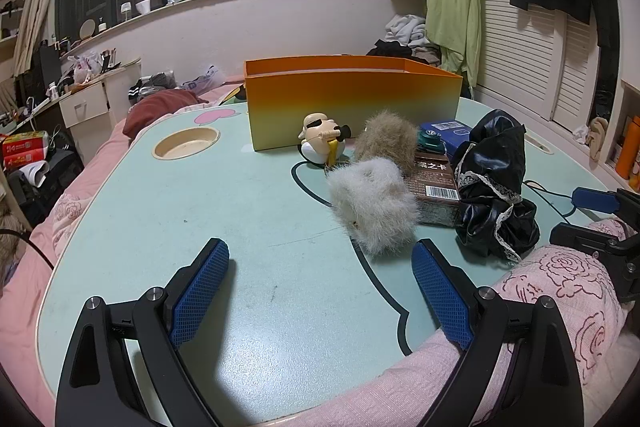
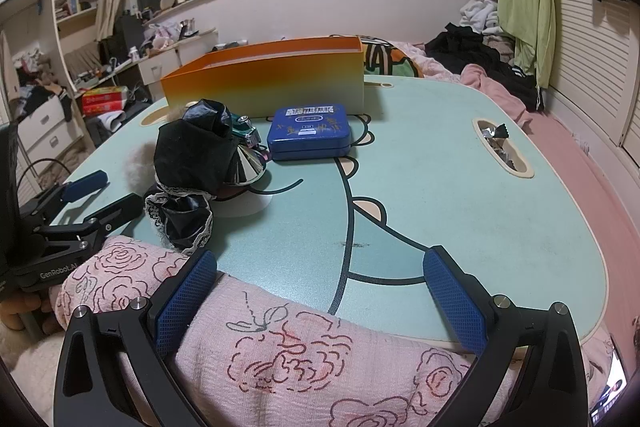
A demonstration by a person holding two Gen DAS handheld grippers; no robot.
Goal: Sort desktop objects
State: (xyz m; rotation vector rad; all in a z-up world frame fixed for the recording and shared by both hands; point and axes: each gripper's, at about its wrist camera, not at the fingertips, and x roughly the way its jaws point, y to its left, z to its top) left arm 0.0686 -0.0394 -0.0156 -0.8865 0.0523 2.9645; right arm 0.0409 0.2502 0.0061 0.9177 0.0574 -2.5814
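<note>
Left wrist view
Left gripper (image 1: 320, 291): its blue pads stand wide apart with nothing between them, low over the near edge of the mint table (image 1: 160, 227); I judge it is lined up for a first pick.
White fluffy item (image 1: 374, 209): it lies nearest this claw, so it looks the easiest first grab.
Brown fluffy item (image 1: 386, 143): just behind the white one, touching or nearly so.
Duck figure (image 1: 322, 143): stands against the front wall of the orange box (image 1: 352, 103).
Orange box: open-topped at the far side of the table (likely the bin for the sorted things).
Brown carton (image 1: 436, 183): lies flat, wedged between the fluff and the black lace cloth (image 1: 496, 195).

Right wrist view
Right gripper (image 2: 320, 291): fingers spread, holding nothing, resting over a pink rose-print blanket (image 2: 280, 355) at the table edge, probably waiting its turn.
Blue tin (image 2: 310, 133): flat on the table just in front of the box.
Black lace cloth (image 2: 196, 163): heaped over other items, partly hiding a shiny metal piece (image 2: 248, 167) I cannot identify.
Side slot (image 2: 502, 151): holds crumpled foil wrappers.
</note>
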